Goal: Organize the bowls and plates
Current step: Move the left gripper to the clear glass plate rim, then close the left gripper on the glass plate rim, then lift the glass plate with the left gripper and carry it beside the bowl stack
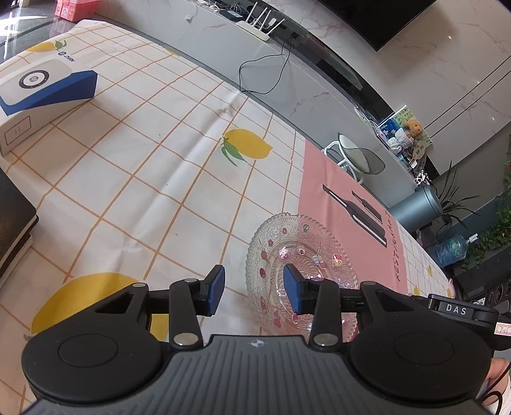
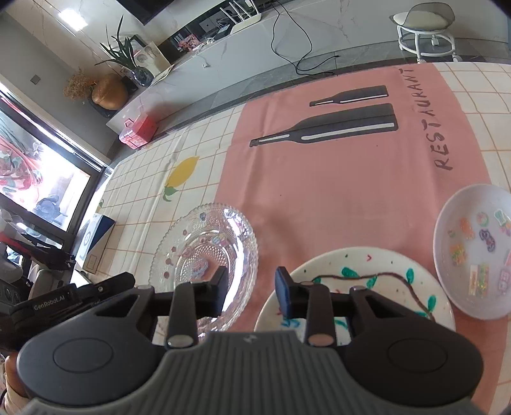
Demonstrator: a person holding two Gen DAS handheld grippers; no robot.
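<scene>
A clear beaded glass plate (image 1: 303, 252) with small stickers lies where the checked cloth meets the pink mat. My left gripper (image 1: 254, 287) hangs open just above the plate's left rim, with one blue pad over the plate and the other outside it. In the right wrist view the same glass plate (image 2: 204, 239) lies on the left. A white plate (image 2: 354, 274) painted with a green-leaved branch lies to its right. My right gripper (image 2: 251, 293) is open over the gap between the two, one finger above each rim. A white dish (image 2: 472, 249) with stickers lies at the far right.
A blue and white box (image 1: 44, 89) stands at the far left of the lemon-print tablecloth (image 1: 153, 166). Beside it, a dark book (image 1: 12, 230) lies at the left edge. The pink mat (image 2: 335, 178) bears printed bottles. A white stool (image 2: 424, 28) stands beyond the table.
</scene>
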